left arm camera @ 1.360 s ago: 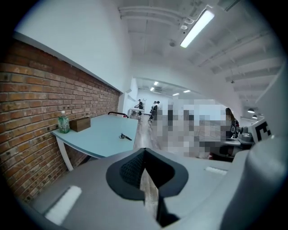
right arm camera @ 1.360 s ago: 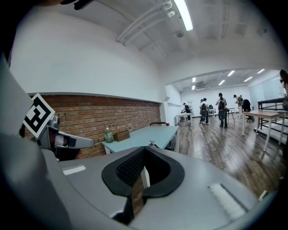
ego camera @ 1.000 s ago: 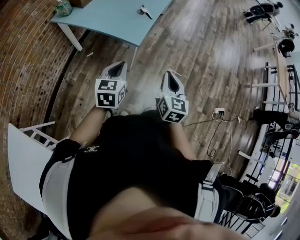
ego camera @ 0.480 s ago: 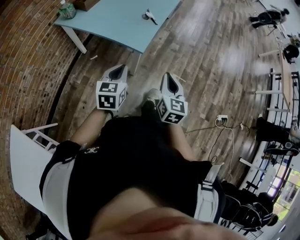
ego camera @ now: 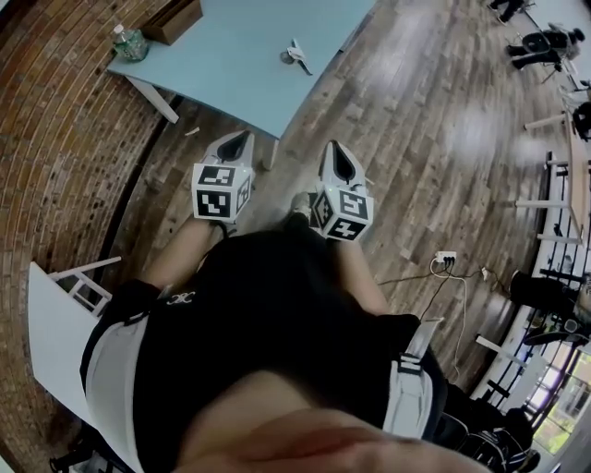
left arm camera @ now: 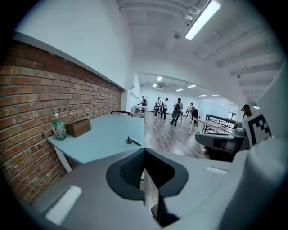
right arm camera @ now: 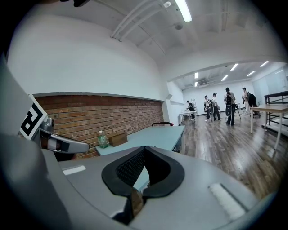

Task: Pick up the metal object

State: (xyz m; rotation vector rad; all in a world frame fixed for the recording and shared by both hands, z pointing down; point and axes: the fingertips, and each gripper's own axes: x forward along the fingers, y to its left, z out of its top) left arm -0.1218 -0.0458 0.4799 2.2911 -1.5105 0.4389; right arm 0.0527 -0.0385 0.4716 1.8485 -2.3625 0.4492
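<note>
The person is facing a pale blue table (ego camera: pixel 231 65) from a short way off and is holding the left gripper (ego camera: pixel 235 140) and the right gripper (ego camera: pixel 338 159) side by side at waist level. Both are pointing forward over the wooden floor (ego camera: pixel 416 139), probably because nothing is in reach yet and this is a comfortable way to carry them during an approach. In the left gripper view the two jaws are pressing together at the tips with nothing between them, only the oval gap behind the tips showing table and floor. The right gripper view is showing the same: jaws closed on each other and empty. The metal object (ego camera: pixel 295 54) is lying on the table top near the edge that faces the open room, well apart from both grippers and well ahead of them. It is too small here to make out properly, though it is looking like a small silvery piece with a dark arm sticking out. A green bottle (ego camera: pixel 129 42) and a wooden box (ego camera: pixel 174 18) are standing together at the table's far corner against the brick wall (ego camera: pixel 65 166), well clear of the object, so they should not be getting in the way. Judging from this, the pick-up is not yet begun: the grippers need bringing over the table, and one needs its jaws spreading before it can close on the piece.
</note>
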